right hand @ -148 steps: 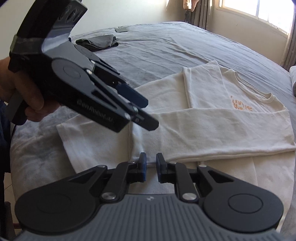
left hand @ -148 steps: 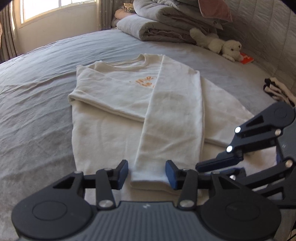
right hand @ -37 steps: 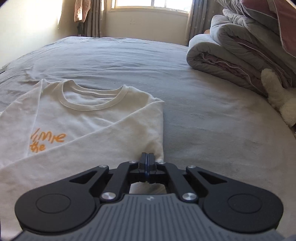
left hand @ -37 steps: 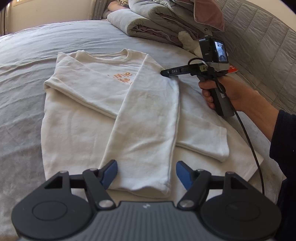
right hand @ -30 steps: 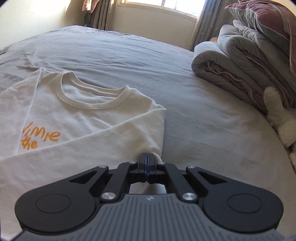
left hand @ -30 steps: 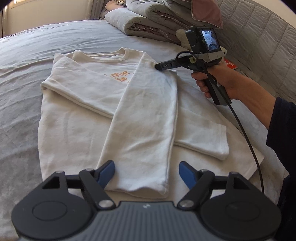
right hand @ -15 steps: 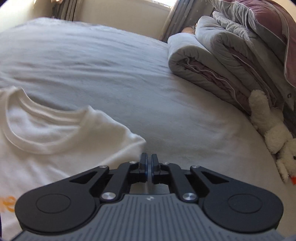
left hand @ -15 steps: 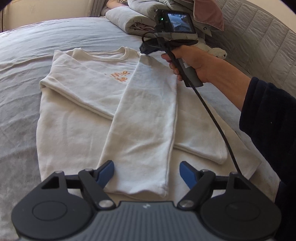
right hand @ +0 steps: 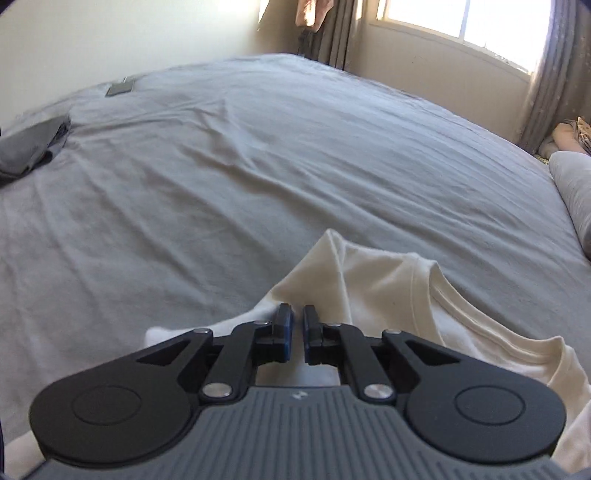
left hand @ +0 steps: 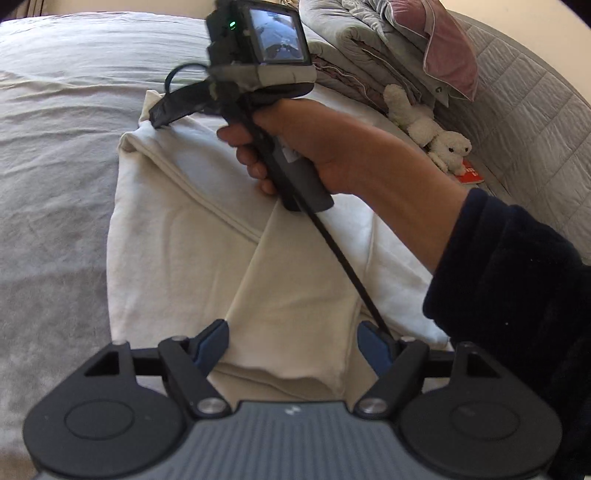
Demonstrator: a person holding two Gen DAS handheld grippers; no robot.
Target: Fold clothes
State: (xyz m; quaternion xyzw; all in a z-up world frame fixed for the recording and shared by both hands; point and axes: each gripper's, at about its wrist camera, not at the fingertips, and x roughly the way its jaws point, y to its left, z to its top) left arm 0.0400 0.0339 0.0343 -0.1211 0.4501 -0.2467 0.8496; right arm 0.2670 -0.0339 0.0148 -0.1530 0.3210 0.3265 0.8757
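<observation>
A cream sweatshirt (left hand: 177, 236) lies on the grey bed (left hand: 55, 110), its sleeves folded across the body. My right gripper (left hand: 157, 120), held in a hand, is shut on the shirt's far shoulder and has that side doubled over the chest. In the right wrist view its jaws (right hand: 298, 332) pinch bunched cream cloth, with the ribbed collar (right hand: 461, 310) to their right. My left gripper (left hand: 295, 341) stands open at the shirt's near edge, and the folded sleeve end lies between its blue pads (left hand: 212, 341) without touching them.
Folded duvets (left hand: 354, 48), a pink pillow (left hand: 443, 48) and a white plush toy (left hand: 436, 136) sit by the quilted headboard (left hand: 535, 129). A dark-sleeved arm (left hand: 517, 277) crosses the shirt's right side. A dark grey garment (right hand: 29, 147) lies far left; a window (right hand: 480, 26) is behind.
The right gripper has swept left across the shirt, dragging the shoulder over the chest, so the orange print is now covered. The left gripper stays open at the near edge and has rolled a little.
</observation>
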